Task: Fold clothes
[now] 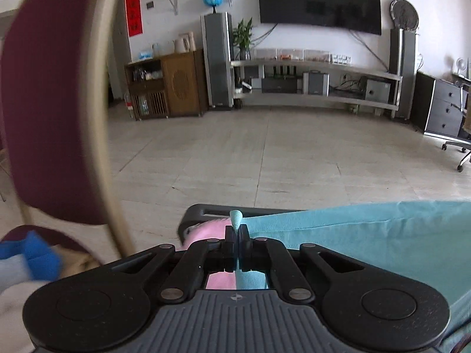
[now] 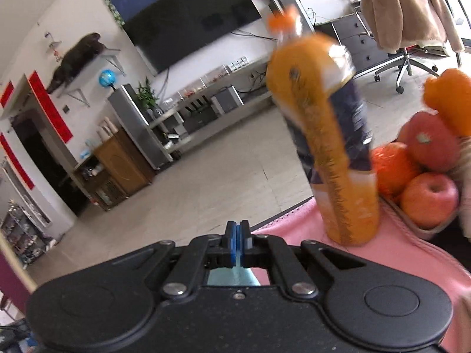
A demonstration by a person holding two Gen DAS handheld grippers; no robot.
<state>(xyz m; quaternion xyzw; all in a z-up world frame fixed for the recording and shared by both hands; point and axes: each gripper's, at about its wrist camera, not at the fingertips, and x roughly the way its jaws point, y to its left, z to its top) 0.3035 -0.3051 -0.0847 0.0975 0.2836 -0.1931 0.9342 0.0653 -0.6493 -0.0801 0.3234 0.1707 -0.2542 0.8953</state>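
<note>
A teal garment stretches to the right from my left gripper, which is shut on its corner; a small tip of teal cloth pokes up between the fingers. A pink cloth lies under it on the table. In the right wrist view my right gripper is shut on a strip of teal fabric that shows below the fingers. The pink cloth spreads to the right of that gripper.
A maroon chair back with a beige frame stands close on the left. An orange drink bottle stands on the pink cloth, beside a basket of apples and oranges. Beyond the dark table edge is tiled floor.
</note>
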